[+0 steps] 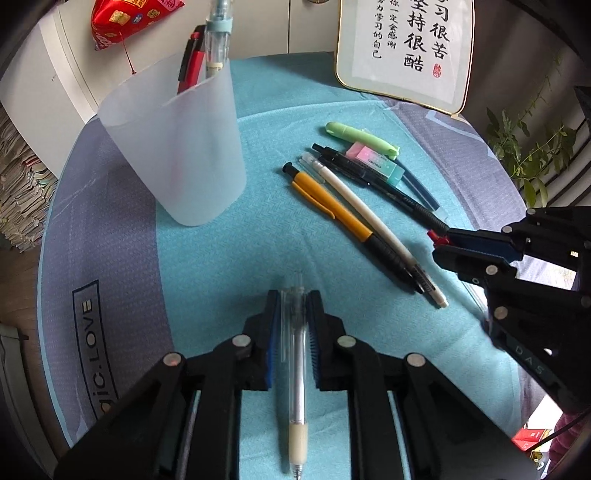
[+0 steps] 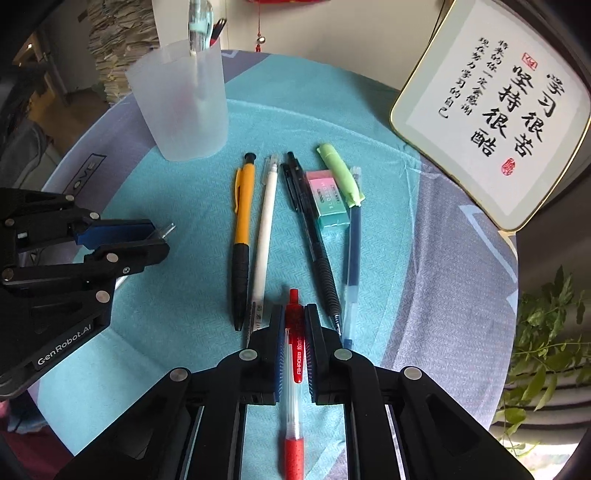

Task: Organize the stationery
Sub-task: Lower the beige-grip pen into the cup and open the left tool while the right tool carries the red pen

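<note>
Nearest the lens in the left wrist view lies a clear pen [image 1: 293, 354] with a cream grip, clamped lengthwise between the narrow jaws of the left claw [image 1: 292, 306]; in the right wrist view a red pen [image 2: 294, 354] sits the same way in the right claw [image 2: 294, 314], whose jaws are likewise drawn in tight on the barrel. Both claws point steeply down over the counter [image 2: 177, 302], which carries a teal cloth. Far and to the left stands a frosted cup [image 1: 177, 147], upright, already holding a clear pen with a pale blue collar [image 1: 218, 33] and a red-and-black pen [image 1: 192, 59]. Still loose on the cloth, between the claws and the framed calligraphy board [image 2: 491, 110] at far right, lie a yellow pen [image 2: 242, 229], a white pen [image 2: 266, 229], a black pen [image 2: 310, 236], a blue refill [image 2: 354, 251], a green highlighter [image 2: 340, 173] and a pink-and-teal eraser [image 2: 328, 203], which rests against the black pen and the highlighter. The step in hand looks like the carry: each claw has a pen and neither has reached the cup. The next move calls for bringing each pen over the cup's rim, tipping it closer to upright, and letting it go only when the tip is inside. With two pens already leaning in the cup, one claw should probably go at a time to avoid crowding at the mouth or knocking the light cup over.
</note>
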{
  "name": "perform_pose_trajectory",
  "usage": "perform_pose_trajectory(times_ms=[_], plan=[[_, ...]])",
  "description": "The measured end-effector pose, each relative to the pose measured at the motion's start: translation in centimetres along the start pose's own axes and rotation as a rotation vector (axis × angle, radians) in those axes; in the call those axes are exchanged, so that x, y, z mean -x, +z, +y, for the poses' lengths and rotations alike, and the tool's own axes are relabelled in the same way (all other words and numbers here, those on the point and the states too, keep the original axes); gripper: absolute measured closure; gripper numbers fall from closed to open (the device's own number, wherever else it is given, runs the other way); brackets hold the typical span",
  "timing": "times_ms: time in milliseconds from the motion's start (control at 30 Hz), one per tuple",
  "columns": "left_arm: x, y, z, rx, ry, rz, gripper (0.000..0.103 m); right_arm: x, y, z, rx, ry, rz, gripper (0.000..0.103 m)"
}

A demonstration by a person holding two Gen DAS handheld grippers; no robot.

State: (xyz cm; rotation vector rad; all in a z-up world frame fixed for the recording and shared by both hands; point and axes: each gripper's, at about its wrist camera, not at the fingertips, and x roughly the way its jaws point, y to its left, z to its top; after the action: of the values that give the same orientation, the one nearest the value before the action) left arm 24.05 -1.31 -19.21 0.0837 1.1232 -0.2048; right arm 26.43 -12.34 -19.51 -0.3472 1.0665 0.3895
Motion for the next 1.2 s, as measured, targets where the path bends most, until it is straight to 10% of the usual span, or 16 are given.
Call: perform_pose_trajectory(times_ms=[700, 1200], plan=[[13.0, -0.2, 2.2, 0.052, -0.004, -0.339, 0.091, 15.2, -0.8, 3.4, 0.002, 0.027, -0.365, 0.093], [16.6, 6.1, 4.8, 0.103, 0.003, -0.579, 0.091, 15.5, 0.3, 3.5, -0.017, 0.045, -0.382, 0.093]])
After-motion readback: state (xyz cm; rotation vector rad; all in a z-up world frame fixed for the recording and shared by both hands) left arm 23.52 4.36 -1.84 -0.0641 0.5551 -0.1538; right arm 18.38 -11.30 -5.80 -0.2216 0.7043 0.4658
